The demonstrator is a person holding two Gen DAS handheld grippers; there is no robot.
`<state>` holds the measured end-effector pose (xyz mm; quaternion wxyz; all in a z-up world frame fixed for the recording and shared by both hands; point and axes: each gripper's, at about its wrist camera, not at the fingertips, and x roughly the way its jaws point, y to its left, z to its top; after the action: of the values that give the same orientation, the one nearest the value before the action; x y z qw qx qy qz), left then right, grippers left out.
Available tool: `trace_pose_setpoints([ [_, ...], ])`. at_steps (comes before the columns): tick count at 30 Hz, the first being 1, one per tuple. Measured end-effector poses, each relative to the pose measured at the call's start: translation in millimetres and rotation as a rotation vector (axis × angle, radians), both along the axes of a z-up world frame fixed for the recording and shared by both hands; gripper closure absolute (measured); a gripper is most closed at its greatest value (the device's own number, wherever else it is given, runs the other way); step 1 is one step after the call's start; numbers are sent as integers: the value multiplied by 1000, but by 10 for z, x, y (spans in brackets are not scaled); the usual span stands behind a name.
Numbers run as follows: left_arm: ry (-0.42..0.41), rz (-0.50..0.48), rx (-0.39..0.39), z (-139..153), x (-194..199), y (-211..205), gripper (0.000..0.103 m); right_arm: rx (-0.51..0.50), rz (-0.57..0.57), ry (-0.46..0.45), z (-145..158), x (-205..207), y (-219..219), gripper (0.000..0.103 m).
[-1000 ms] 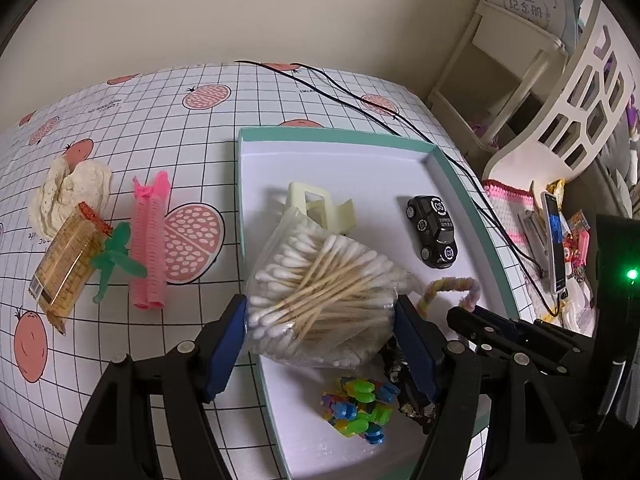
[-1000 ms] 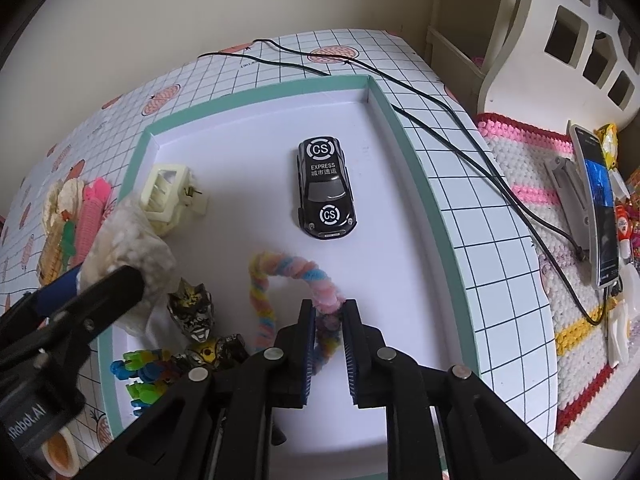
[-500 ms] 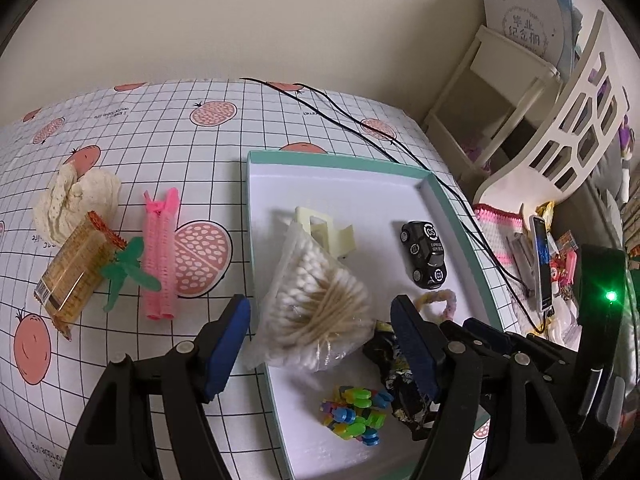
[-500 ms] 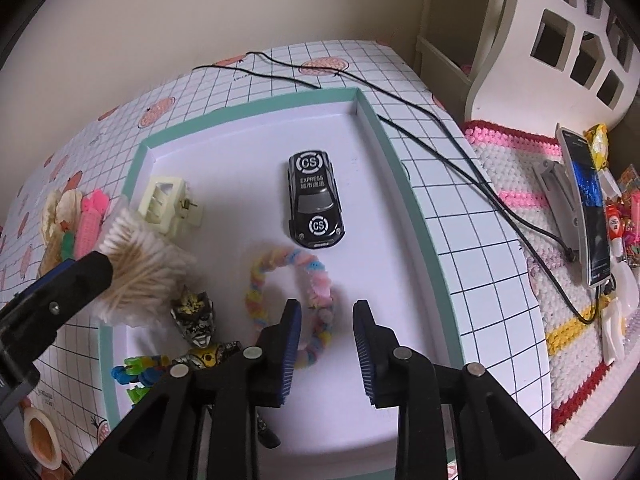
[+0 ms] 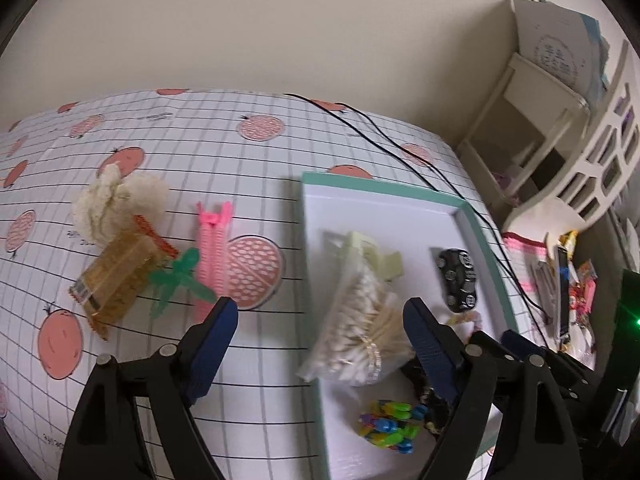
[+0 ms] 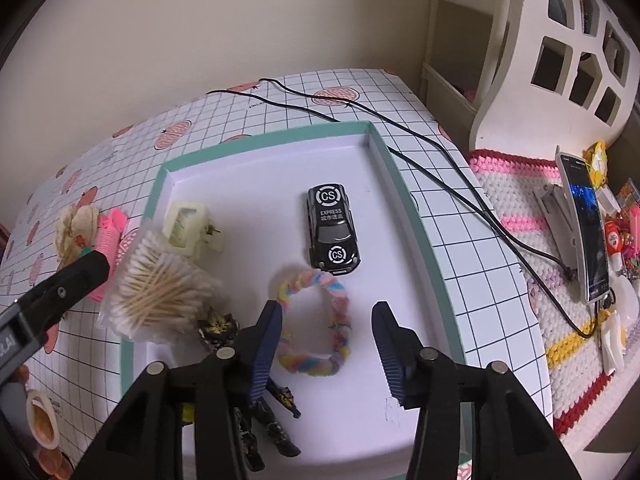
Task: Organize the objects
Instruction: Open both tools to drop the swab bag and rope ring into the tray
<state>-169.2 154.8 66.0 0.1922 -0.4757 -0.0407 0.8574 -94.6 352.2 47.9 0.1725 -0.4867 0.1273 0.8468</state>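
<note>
A white tray with a teal rim (image 5: 400, 190) (image 6: 260, 140) holds a black toy car (image 5: 458, 280) (image 6: 332, 226), a cream claw clip (image 5: 372, 256) (image 6: 188, 228), a bag of cotton swabs (image 5: 360, 332) (image 6: 160, 296), a pastel twisted ring (image 6: 316, 320), a black-gold figure (image 6: 218, 328) and a small multicoloured toy (image 5: 388, 428). My left gripper (image 5: 320, 320) is open above the tray's left rim, with the swab bag lying below its right finger. My right gripper (image 6: 326, 316) is open above the ring, holding nothing.
Left of the tray, on the grid-pattern cloth, lie a pink roller (image 5: 212, 248), a green plastic piece (image 5: 180, 280), an amber snack packet (image 5: 116, 280) and a fluffy white item (image 5: 120, 204). Black cables (image 6: 440, 148) run along the tray's right side. A phone (image 6: 584, 232) sits on a knitted mat.
My right gripper, shut on the pastel ring a second ago, has opened and drawn back, leaving the ring in the tray. My left gripper has backed off leftward from the swab bag.
</note>
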Motion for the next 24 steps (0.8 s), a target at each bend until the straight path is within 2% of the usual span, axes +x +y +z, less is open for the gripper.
trace_pose_setpoints([
  [5,-1,46,-20,-32,-49,-105,16,0,10,-1,-9,-3,-23,41],
  [8,-6,80,-18,-57,-89,-173,8,0,16,1,-18,-7,-38,36],
  [14,10,130,-21,-44,-127,-314,7,3,39,6,-27,-24,-107,30],
  [16,11,145,-28,-49,-133,-360,7,7,47,9,-27,-33,-133,22],
  [20,10,174,-26,-51,-147,-445,7,24,68,12,-22,-49,-191,17],
  [22,12,185,-25,-49,-148,-485,7,31,79,14,-23,-55,-218,4],
  [24,18,193,-26,-41,-153,-519,6,39,91,18,-20,-58,-248,1],
])
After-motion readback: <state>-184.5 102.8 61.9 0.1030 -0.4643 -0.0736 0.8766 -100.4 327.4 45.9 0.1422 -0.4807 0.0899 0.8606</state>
